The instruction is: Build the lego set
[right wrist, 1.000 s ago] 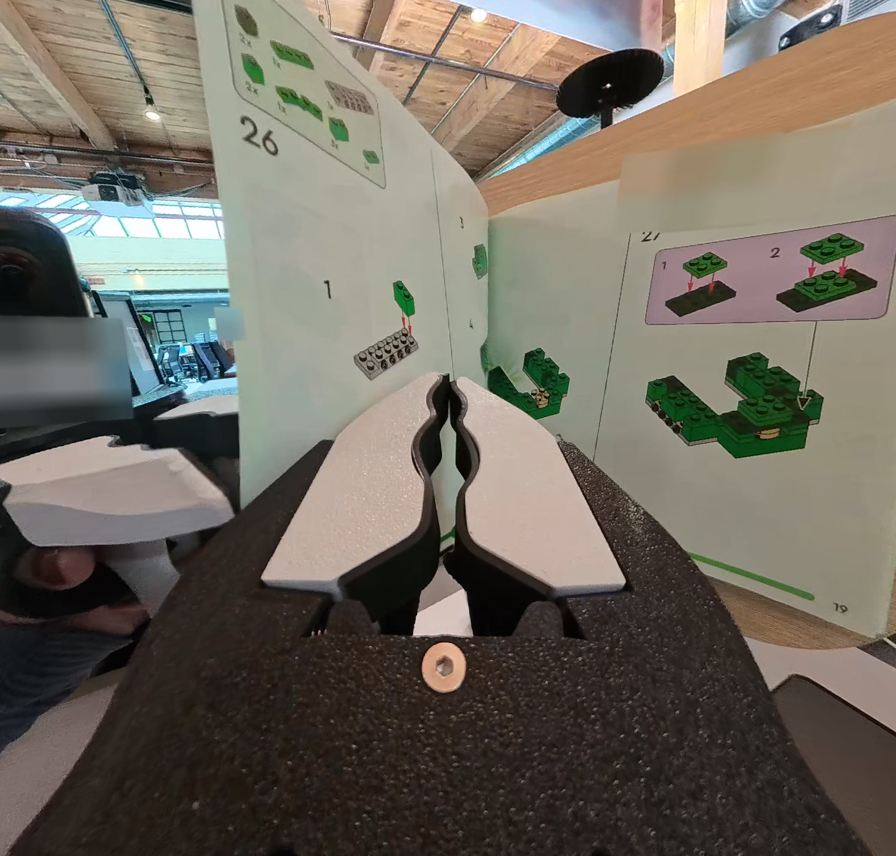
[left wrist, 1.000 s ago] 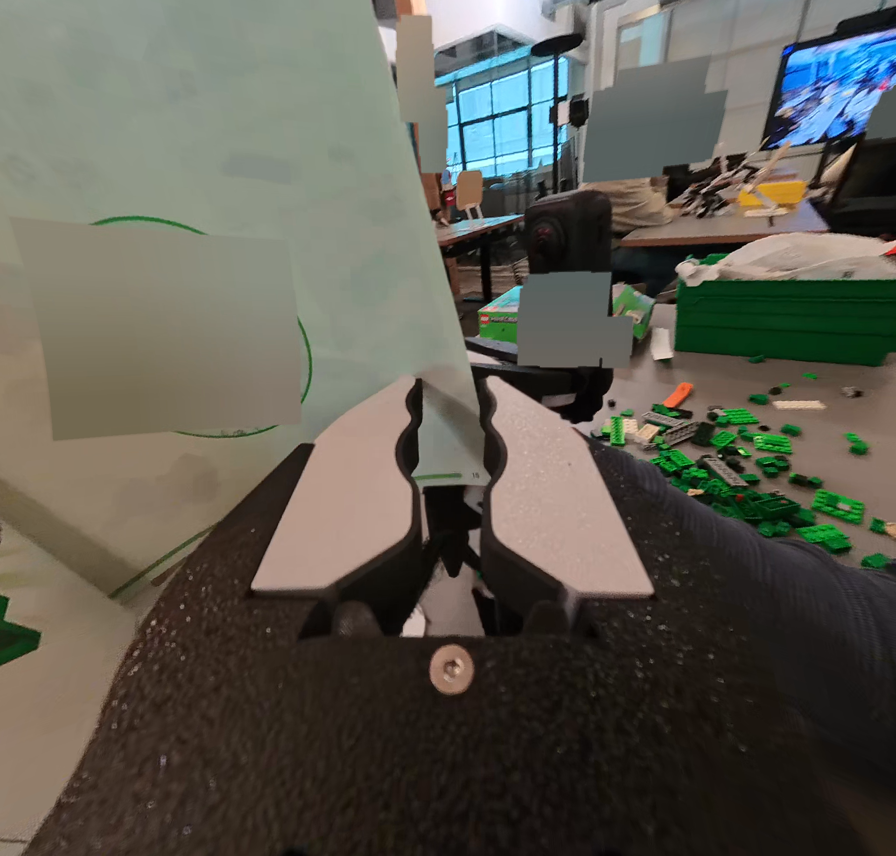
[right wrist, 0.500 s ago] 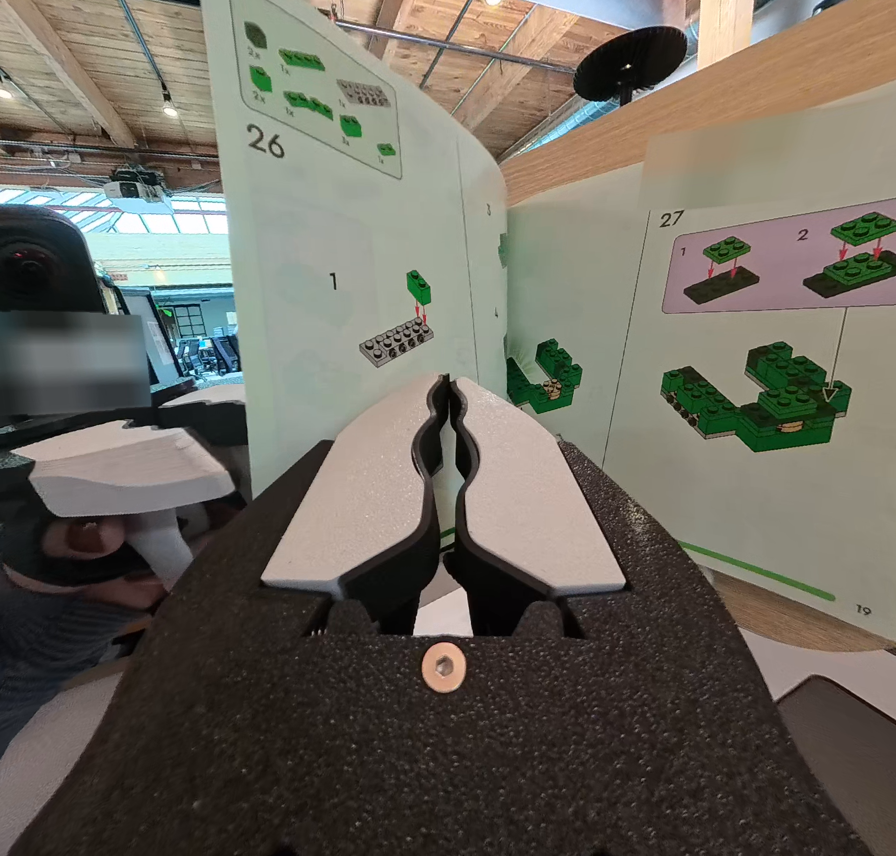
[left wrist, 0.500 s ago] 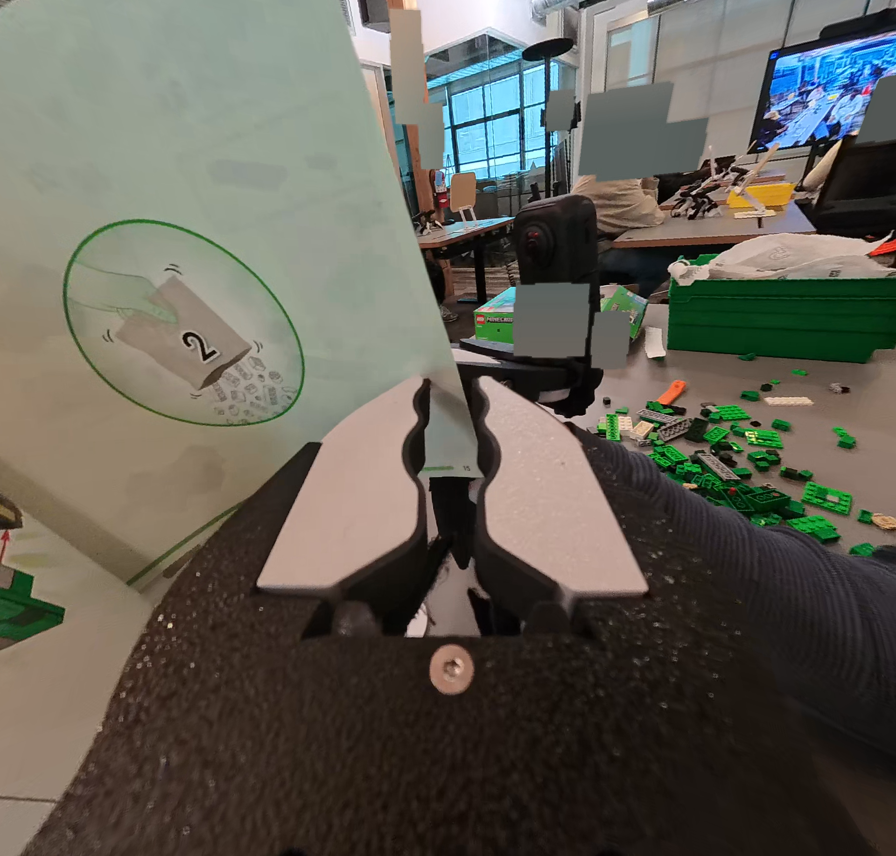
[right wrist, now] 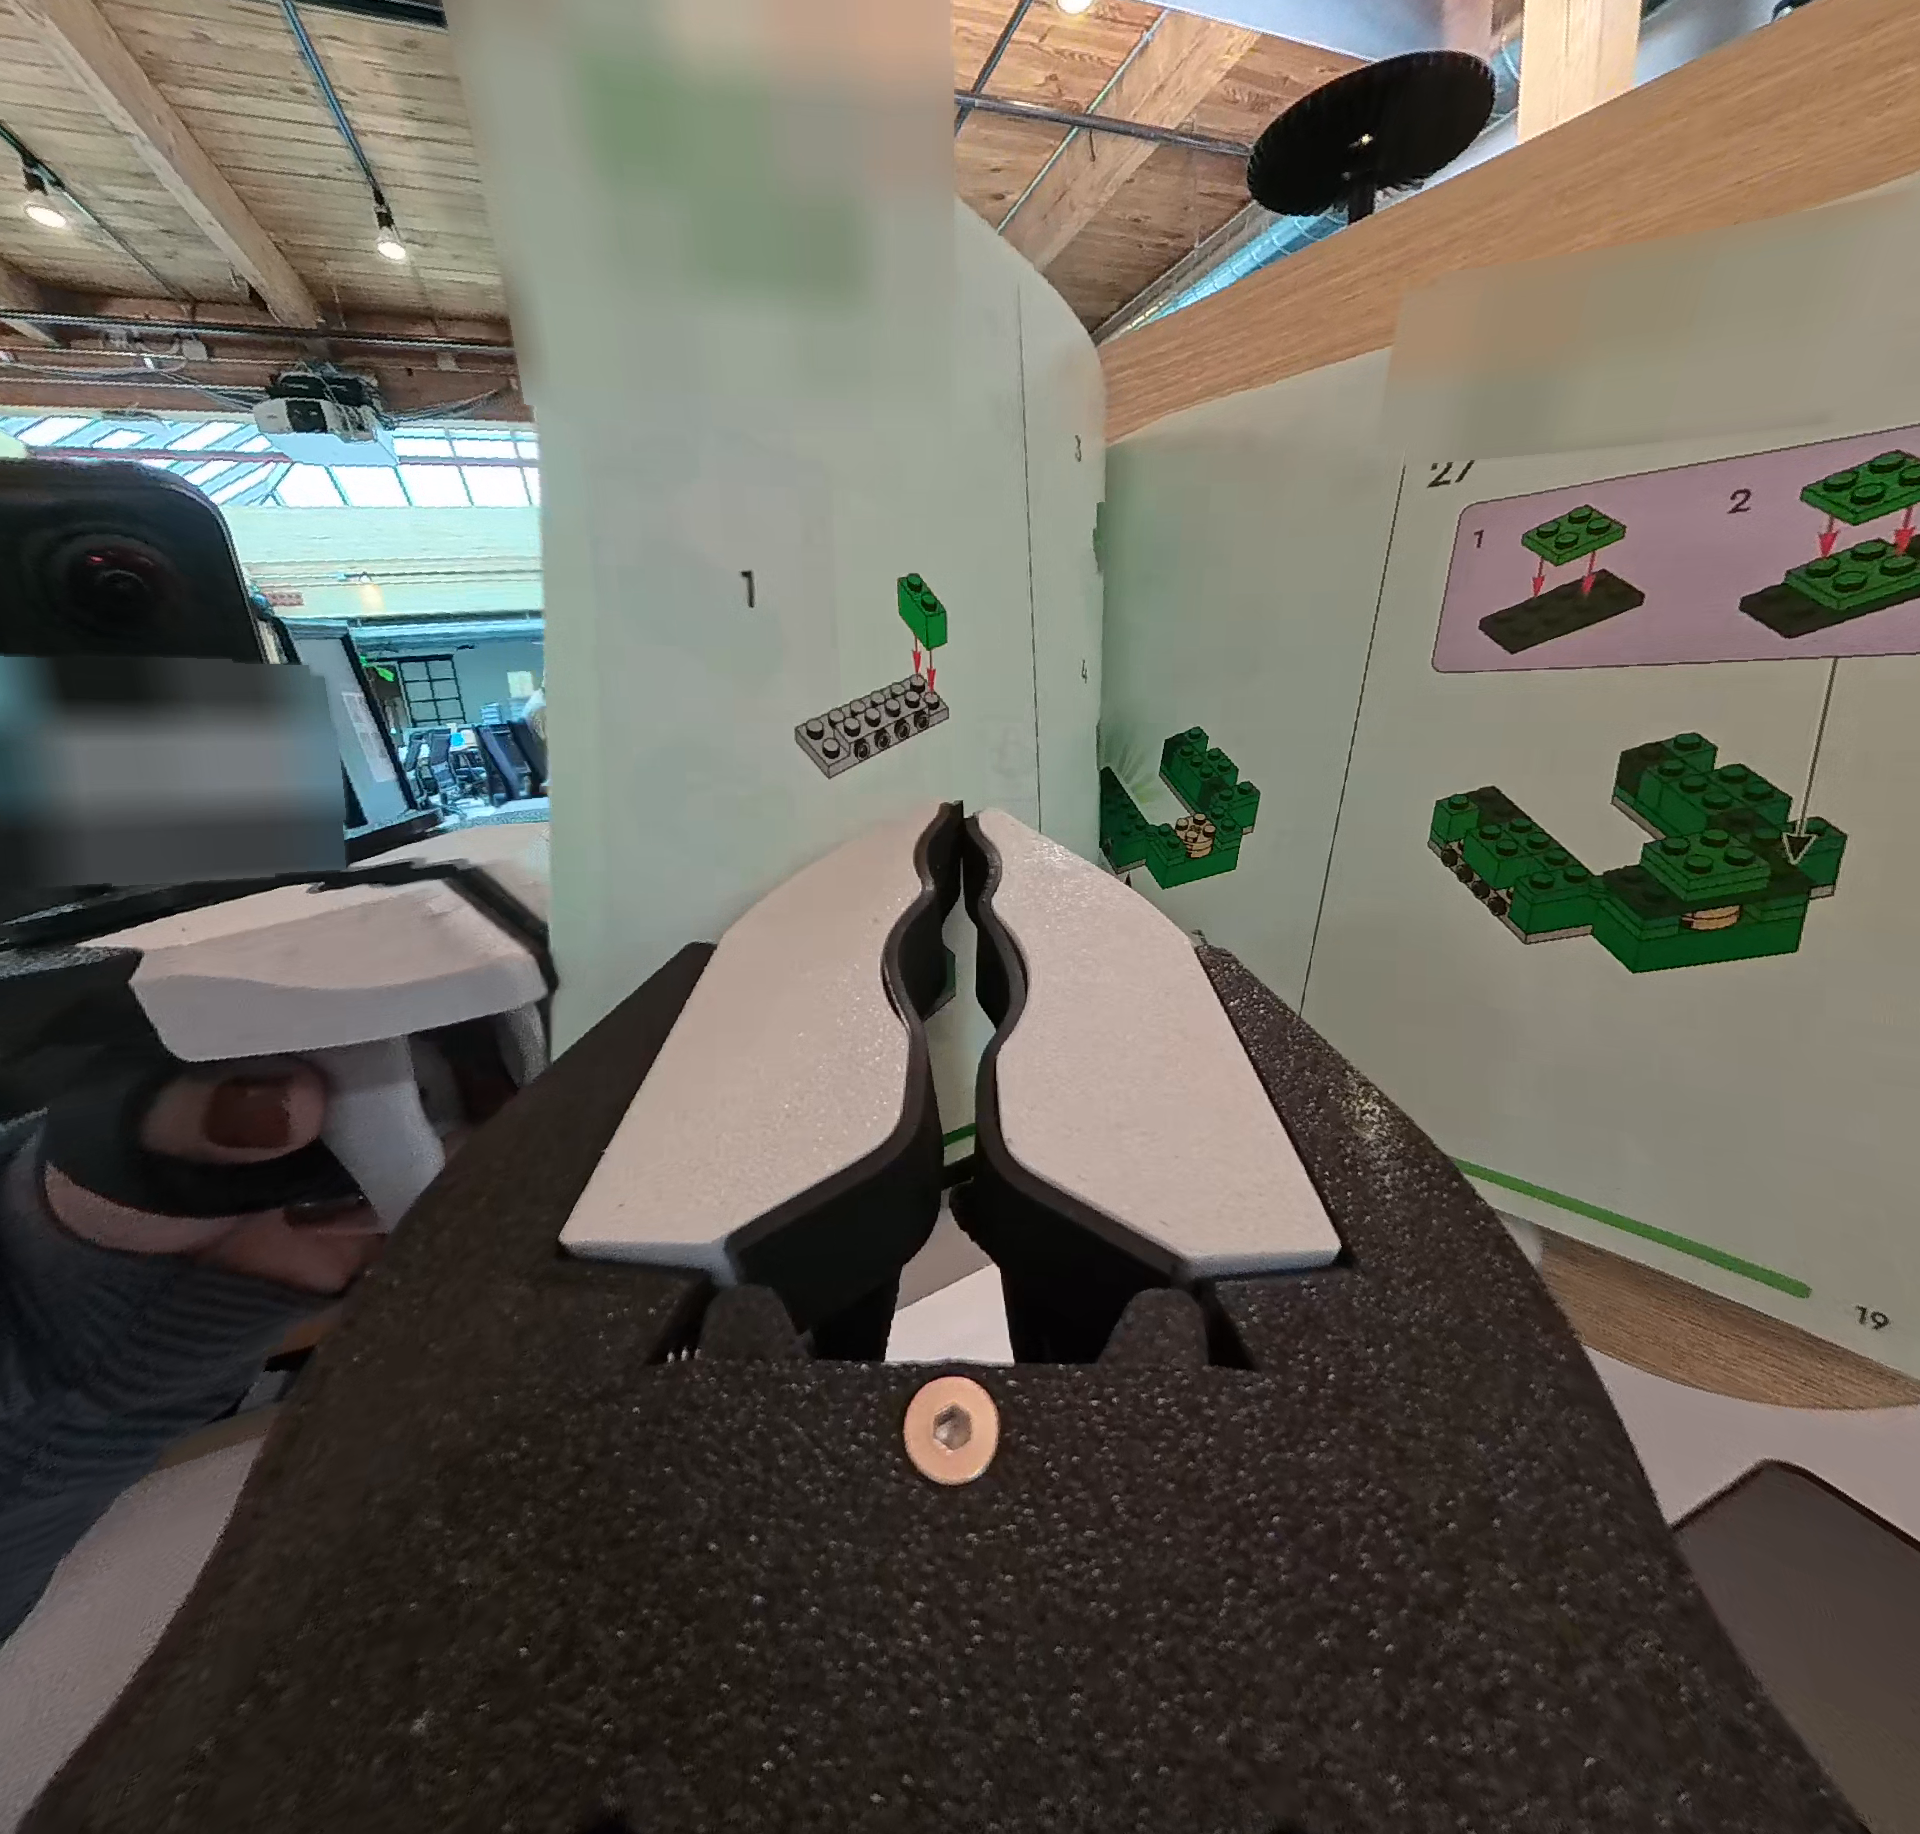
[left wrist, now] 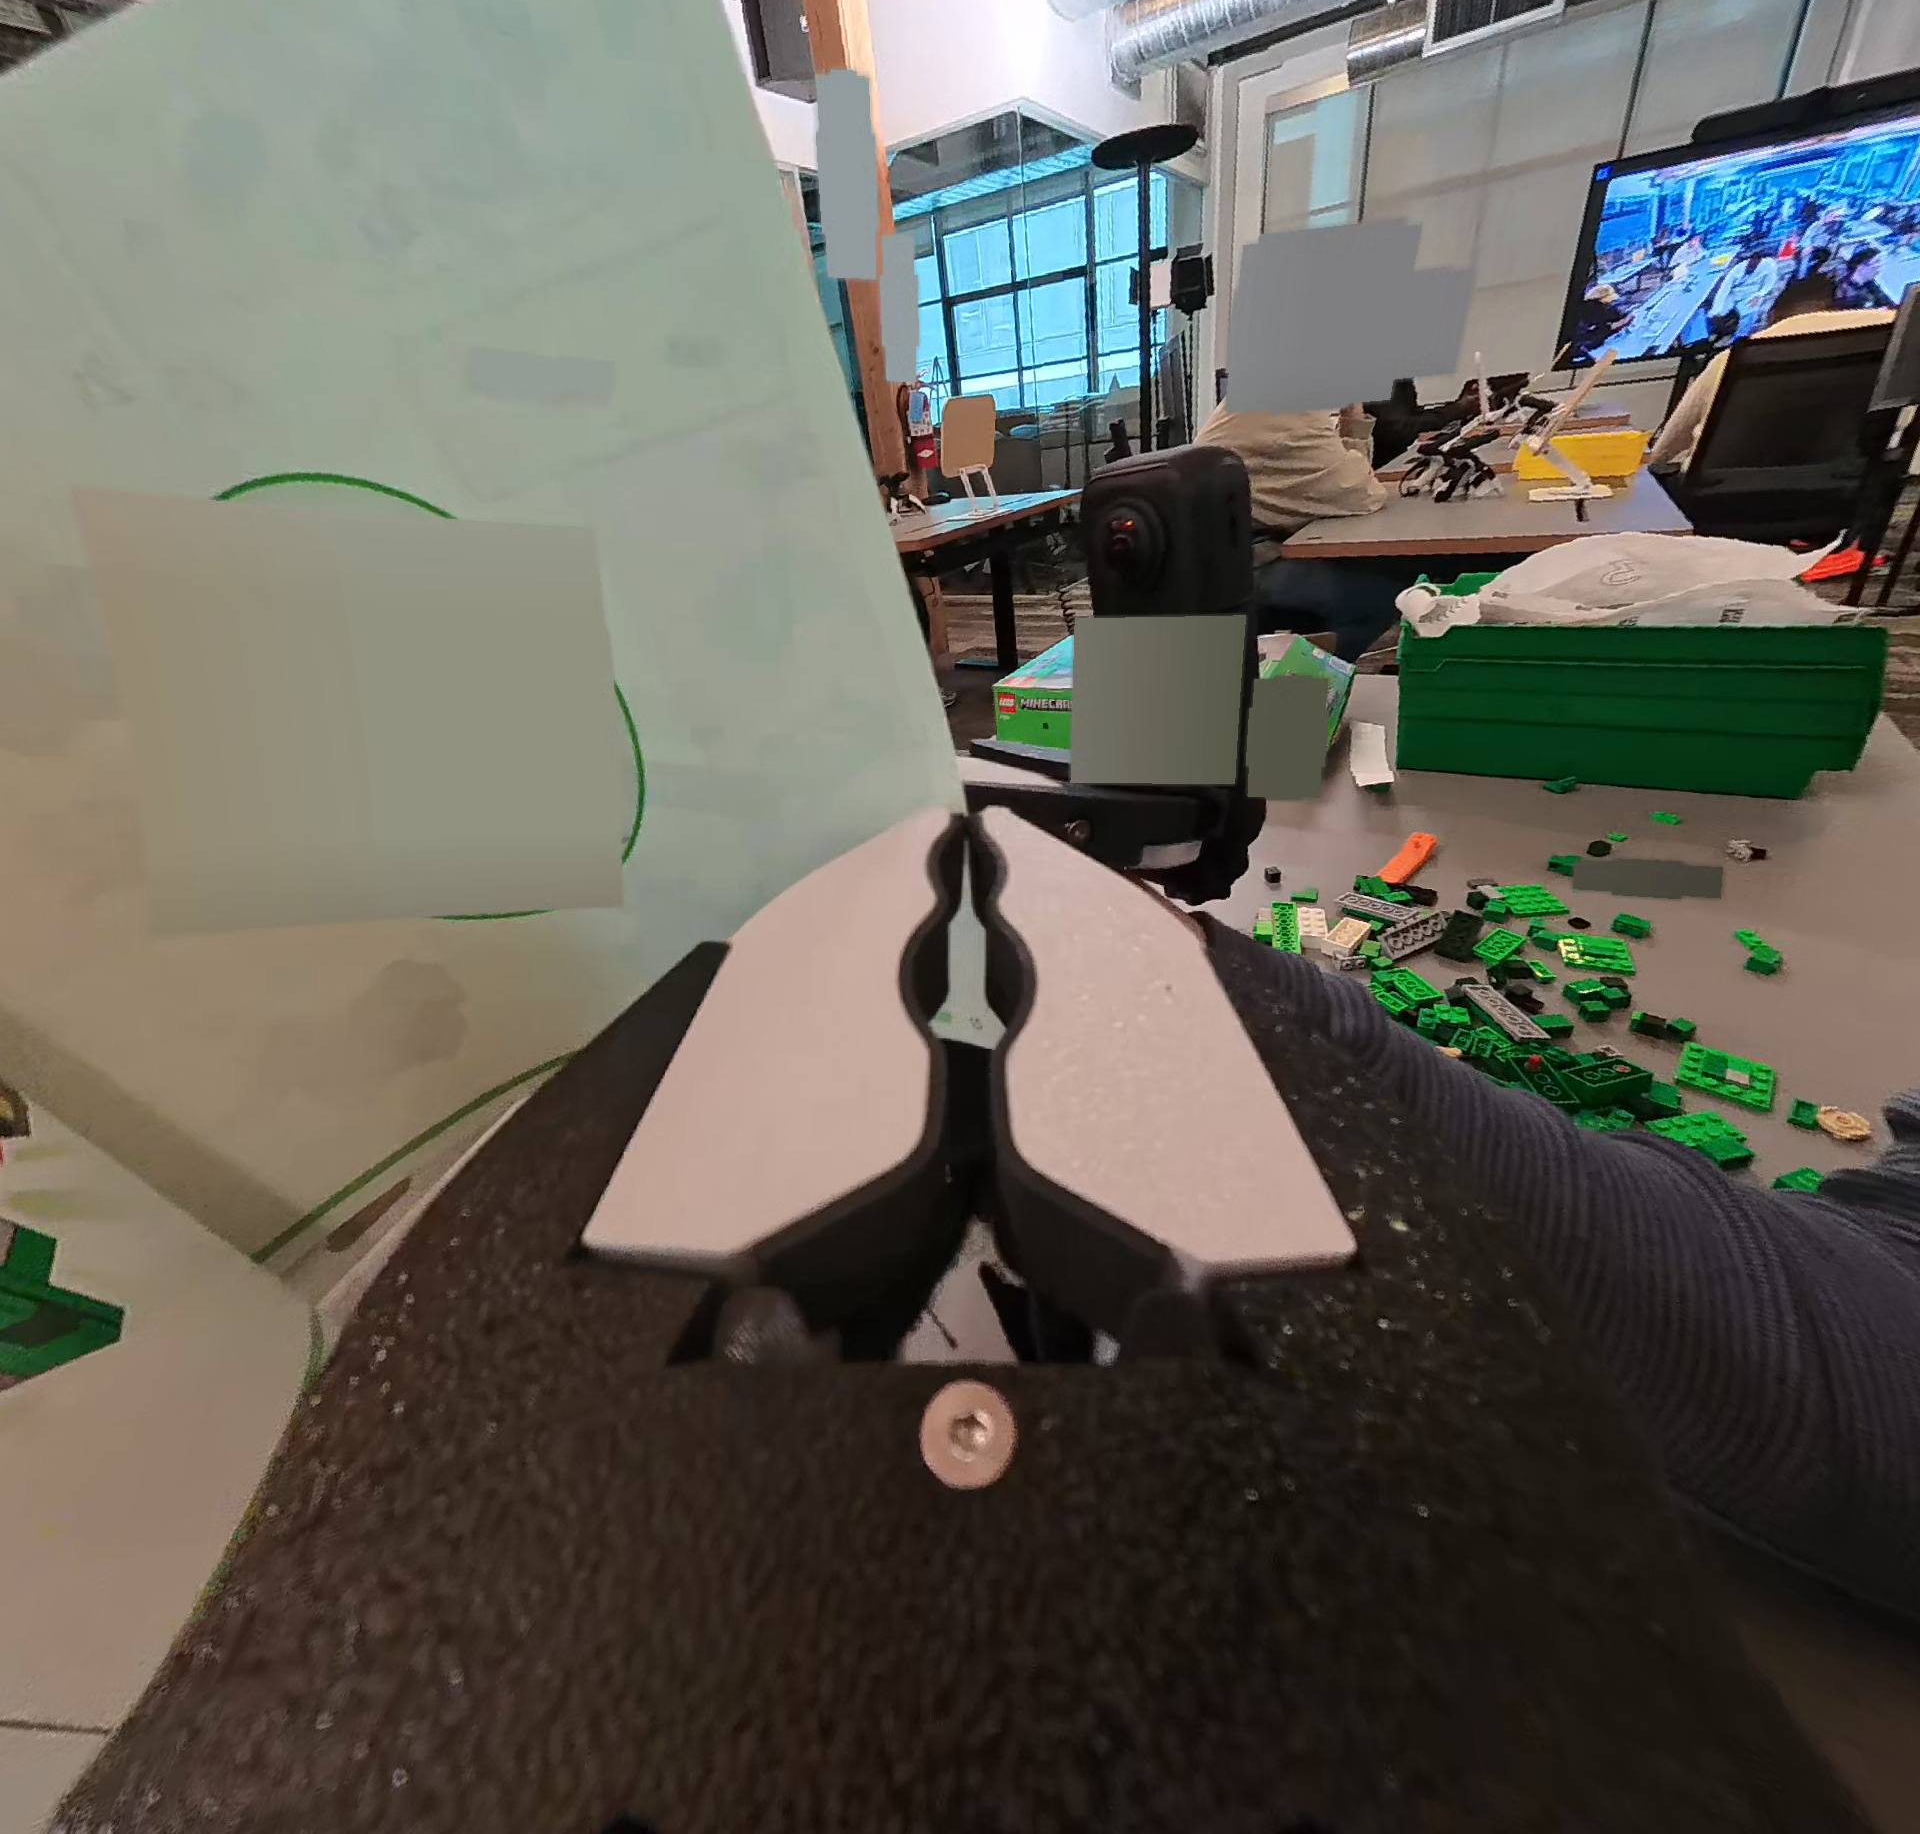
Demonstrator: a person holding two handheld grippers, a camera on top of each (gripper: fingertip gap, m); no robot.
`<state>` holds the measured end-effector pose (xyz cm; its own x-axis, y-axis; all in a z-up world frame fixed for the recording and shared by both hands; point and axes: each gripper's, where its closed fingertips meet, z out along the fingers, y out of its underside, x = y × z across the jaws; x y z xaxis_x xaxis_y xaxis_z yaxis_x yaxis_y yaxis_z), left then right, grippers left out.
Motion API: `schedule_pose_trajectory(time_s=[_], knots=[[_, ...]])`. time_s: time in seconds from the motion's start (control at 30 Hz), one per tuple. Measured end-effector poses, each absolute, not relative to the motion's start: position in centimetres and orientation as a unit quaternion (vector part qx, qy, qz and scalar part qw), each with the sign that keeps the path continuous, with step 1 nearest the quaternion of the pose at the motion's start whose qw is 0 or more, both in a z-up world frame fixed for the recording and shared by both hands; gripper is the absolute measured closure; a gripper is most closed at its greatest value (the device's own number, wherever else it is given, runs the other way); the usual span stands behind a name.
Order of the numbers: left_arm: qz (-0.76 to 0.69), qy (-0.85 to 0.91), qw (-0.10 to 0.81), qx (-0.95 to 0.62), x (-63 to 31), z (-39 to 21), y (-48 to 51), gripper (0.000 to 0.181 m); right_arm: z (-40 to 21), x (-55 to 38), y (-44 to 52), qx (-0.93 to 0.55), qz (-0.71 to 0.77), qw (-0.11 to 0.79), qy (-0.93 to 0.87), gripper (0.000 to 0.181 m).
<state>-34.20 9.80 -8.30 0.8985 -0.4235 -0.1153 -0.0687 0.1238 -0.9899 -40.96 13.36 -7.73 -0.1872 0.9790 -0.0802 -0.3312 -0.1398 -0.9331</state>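
Note:
The pale green instruction booklet stands open between both grippers. My left gripper [left wrist: 966, 823] is shut on the lower corner of one raised page [left wrist: 468, 330]. My right gripper [right wrist: 961, 813] is shut on the lower edge of an upright page [right wrist: 727, 745] that shows a building step. A further page [right wrist: 1610, 1057] with a green model drawn on it lies open to the right. Loose green, grey and black lego pieces [left wrist: 1507, 995] lie scattered on the grey table [left wrist: 1818, 953] at the right of the left wrist view.
The right gripper's black camera [left wrist: 1164, 558] is just beyond my left fingertips. The left gripper [right wrist: 332, 953] and a hand [right wrist: 229, 1119] show at the left of the right wrist view. Stacked green bins [left wrist: 1631, 714], a lego box [left wrist: 1029, 704] and an orange tool [left wrist: 1405, 857] lie farther back. A dark sleeve [left wrist: 1558, 1265] crosses at the right. My hands' fingertips stand some 7 centimeters from each other.
My left gripper's fingers have closed from a small gap to pinch the page corner. The held page has swung slightly. My right gripper stays shut on its page.

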Motion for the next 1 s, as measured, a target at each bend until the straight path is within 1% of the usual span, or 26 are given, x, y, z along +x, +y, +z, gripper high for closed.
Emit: schedule_pose_trajectory(time_s=[0.47, 0.53, 0.63, 0.7, 0.87, 1.0], knots=[[-0.146, 0.176, 0.724, -0.651, -34.3, -8.5, 10.1, 0.181, -7.4, -40.2, 13.8, -0.386, 0.661, 0.495, -0.411, 0.181], [-0.136, 0.164, 0.732, -0.648, -34.8, -8.3, 10.2, 0.181, -6.9, -39.1, 13.7, -0.37, 0.668, 0.49, -0.421, 0.17], [-0.129, 0.148, 0.744, -0.638, -35.4, -7.9, 10.3, 0.181, -6.2, -37.0, 13.0, -0.336, 0.681, 0.466, -0.454, 0.145], [-0.129, 0.138, 0.748, -0.636, -35.7, -7.8, 10.3, 0.181, -6.8, -36.1, 12.3, -0.331, 0.659, 0.454, -0.5, 0.131], [-0.14, 0.124, 0.754, -0.629, -36.0, -7.6, 10.4, 0.181, -10.0, -36.2, 11.5, -0.358, 0.545, 0.454, -0.607, 0.123], [-0.141, 0.124, 0.757, -0.626, -36.0, -7.5, 10.3, 0.181, -10.9, -37.0, 10.6, -0.363, 0.53, 0.433, -0.632, 0.119]])
